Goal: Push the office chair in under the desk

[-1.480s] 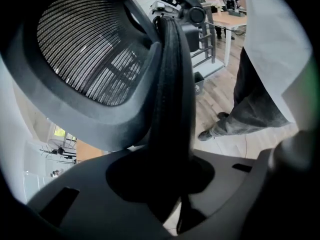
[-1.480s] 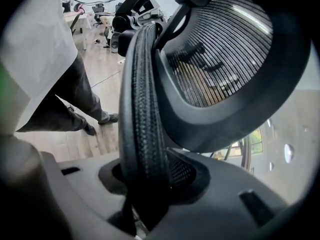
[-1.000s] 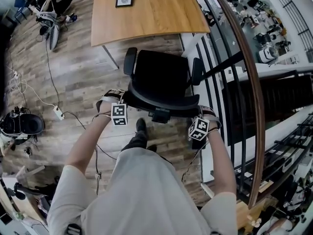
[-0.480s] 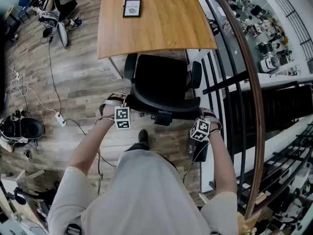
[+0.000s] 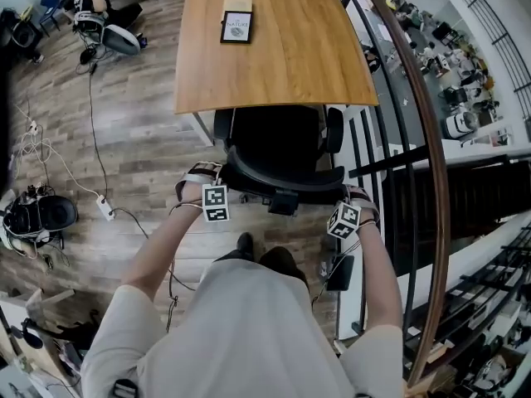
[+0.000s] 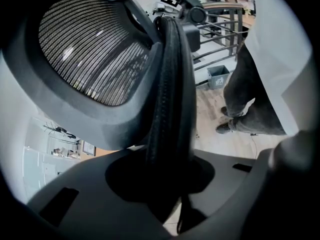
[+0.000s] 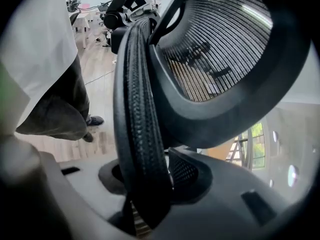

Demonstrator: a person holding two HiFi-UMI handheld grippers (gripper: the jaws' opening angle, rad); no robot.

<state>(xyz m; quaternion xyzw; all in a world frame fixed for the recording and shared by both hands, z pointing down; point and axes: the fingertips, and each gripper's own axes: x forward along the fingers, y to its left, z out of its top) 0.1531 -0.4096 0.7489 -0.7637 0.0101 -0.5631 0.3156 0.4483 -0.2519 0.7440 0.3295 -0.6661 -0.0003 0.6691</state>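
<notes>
At table [image 5: 274, 48] front edge: office chair [image 5: 278, 148] seat partly under | left tool [image 5: 202, 182] + right tool [image 5: 355, 207] both clamped on backrest rim [image 6: 170, 109] | rec: push evenly both sides, straight fwd, no twist, watch armrests [image 5: 334, 129] vs table edge

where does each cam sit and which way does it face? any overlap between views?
Head view: on the person's head, looking steeply down at the chair by the desk; arms, shirt, left gripper and right gripper show.
Left gripper view: on the left gripper, looking along its jaws, closed on the backrest rim; the person's legs show.
Right gripper view: on the right gripper, jaws closed on the backrest's other rim; legs and shirt show.
Shared: all three see the backrest; both gripper views see the legs.
</notes>
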